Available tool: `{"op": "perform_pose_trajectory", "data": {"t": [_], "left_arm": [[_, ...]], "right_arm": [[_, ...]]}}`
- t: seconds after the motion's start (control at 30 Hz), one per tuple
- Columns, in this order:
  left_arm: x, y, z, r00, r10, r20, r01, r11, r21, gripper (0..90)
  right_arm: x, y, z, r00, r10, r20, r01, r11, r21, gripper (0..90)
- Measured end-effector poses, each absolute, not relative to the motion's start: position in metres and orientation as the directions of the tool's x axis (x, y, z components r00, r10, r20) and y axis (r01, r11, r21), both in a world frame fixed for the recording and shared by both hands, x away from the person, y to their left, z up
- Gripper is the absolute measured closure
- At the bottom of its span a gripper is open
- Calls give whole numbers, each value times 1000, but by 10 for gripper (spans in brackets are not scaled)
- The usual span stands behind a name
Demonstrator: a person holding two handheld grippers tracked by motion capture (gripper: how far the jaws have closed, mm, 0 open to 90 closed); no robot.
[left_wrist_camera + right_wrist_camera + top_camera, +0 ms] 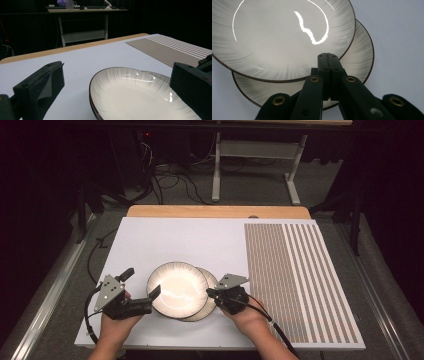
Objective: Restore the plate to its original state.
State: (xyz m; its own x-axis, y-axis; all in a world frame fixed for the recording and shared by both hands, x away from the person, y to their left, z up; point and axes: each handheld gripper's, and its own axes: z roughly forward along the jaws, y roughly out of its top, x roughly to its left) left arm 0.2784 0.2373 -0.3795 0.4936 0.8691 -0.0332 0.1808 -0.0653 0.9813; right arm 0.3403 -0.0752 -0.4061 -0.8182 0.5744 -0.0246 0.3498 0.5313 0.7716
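Note:
Two pale ribbed plates with dark rims lie stacked and offset near the front of the white board. The top plate [177,289] [135,97] [282,37] covers most of the lower plate [210,309] [161,76] [359,57], which peeks out on the right. My left gripper [141,282] [117,70] is open, its jaws wide apart either side of the top plate's left rim. My right gripper [210,292] [327,56] is shut, with its tip over the top plate's right rim and nothing visible between the jaws.
The white board [165,240] has a patch of brown stripes [295,280] on its right half. A wooden table edge [220,211] runs along the far side. Beyond it stand a white desk frame [255,165] and loose cables [170,180] on the floor.

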Motion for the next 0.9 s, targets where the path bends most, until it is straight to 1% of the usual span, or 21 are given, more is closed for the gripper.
{"op": "perform_pose_trajectory", "data": {"t": [0.3, 0.9], "left_arm": [[278, 236, -380, 500, 865, -33, 181, -67, 981, 3], [279, 236, -381, 503, 864, -28, 185, -75, 980, 5]], "right_arm": [[340, -82, -404, -801, 598, -20, 365, 515, 775, 900], [338, -92, -402, -797, 603, -28, 366, 520, 771, 900]]}}
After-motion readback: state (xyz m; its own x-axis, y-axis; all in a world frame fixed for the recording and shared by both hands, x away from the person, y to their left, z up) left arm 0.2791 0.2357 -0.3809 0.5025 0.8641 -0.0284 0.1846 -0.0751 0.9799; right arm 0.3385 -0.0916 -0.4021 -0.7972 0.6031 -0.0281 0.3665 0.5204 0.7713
